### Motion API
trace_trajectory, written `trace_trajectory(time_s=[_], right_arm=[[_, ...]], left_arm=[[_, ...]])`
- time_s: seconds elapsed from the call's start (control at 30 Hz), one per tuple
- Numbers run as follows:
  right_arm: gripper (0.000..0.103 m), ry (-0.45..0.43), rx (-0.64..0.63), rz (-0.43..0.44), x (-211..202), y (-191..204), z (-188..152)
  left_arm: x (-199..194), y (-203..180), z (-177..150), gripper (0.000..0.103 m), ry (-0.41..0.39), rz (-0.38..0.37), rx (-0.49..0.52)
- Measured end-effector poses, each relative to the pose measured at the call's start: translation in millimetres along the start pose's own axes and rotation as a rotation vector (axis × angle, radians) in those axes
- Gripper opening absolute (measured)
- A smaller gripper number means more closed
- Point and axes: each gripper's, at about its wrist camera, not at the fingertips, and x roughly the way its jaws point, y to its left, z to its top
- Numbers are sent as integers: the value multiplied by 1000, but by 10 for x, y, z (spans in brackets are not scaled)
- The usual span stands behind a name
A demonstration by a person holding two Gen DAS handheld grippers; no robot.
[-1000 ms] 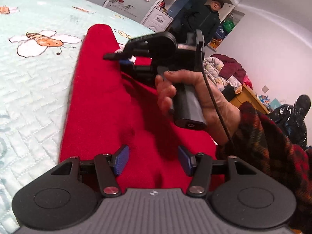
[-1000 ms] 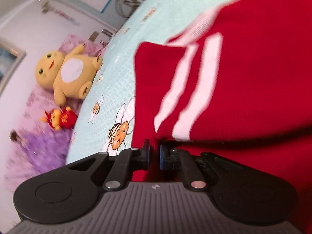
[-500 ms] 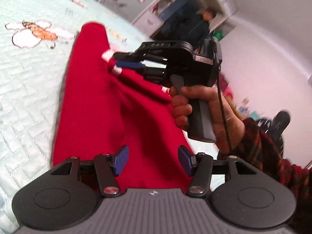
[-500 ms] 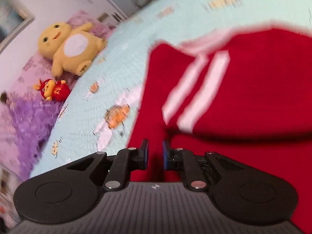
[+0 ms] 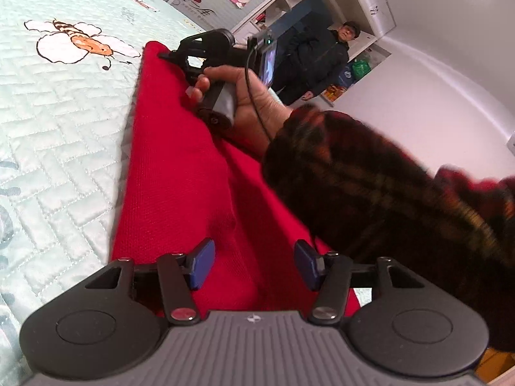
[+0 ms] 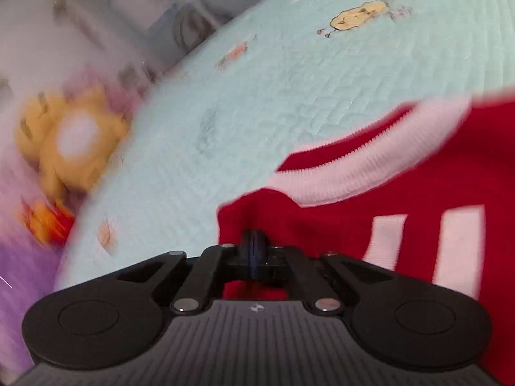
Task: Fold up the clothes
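Left wrist view puts us low over the red sweater (image 5: pixel 180 173), which lies folded in a long strip on the pale green quilted bedspread (image 5: pixel 58 122). Our left gripper (image 5: pixel 252 262) points slightly down at the near end of that strip, its blue pads (image 5: pixel 201 262) standing well apart with only flat red knit showing between them, nothing pinched. Farther along the strip our right hand (image 5: pixel 248 96) wraps the grey handle of the right gripper (image 6: pixel 254 251), and the plaid sleeve (image 5: pixel 370 180) reaches in from the right, covering the sweater's right edge. In the right wrist view, that gripper's jaws have just been closing and now meet, clamped on a bunched red corner of the sweater near the white ribbed collar (image 6: pixel 354 164), with two white stripes (image 6: pixel 421 238) to the right. The picture is smeared. A bee print (image 5: pixel 77 41) sits on the bedspread to the far left. A yellow plush toy (image 6: pixel 67 141) lies blurred beyond the bed's left edge, and a person in a dark jacket (image 5: pixel 322 61) stands at the far side of the room
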Motion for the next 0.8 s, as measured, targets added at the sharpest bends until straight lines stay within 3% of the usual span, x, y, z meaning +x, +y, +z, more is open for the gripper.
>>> trace_trajectory(time_s=[0.1, 0.27, 0.4, 0.53, 0.63, 0.8], right_arm=[[0, -51, 11, 58, -23, -94, -60], [0, -60, -7, 45, -25, -40, -70], [4, -87, -104, 28, -191, 93, -103], [27, -179, -144, 35, -478, 42, -49], [48, -204, -162, -33, -500, -35, 115], [48, -132, -260, -44, -309, -8, 148]], left_arm=[[-7, 59, 8, 59, -1, -24, -27], [6, 36, -1, 59, 0, -18, -6], [40, 94, 30, 59, -3, -18, 1], [47, 103, 22, 59, -7, -17, 8], [55, 90, 14, 59, -8, -13, 19], [31, 71, -13, 59, -9, -13, 28]])
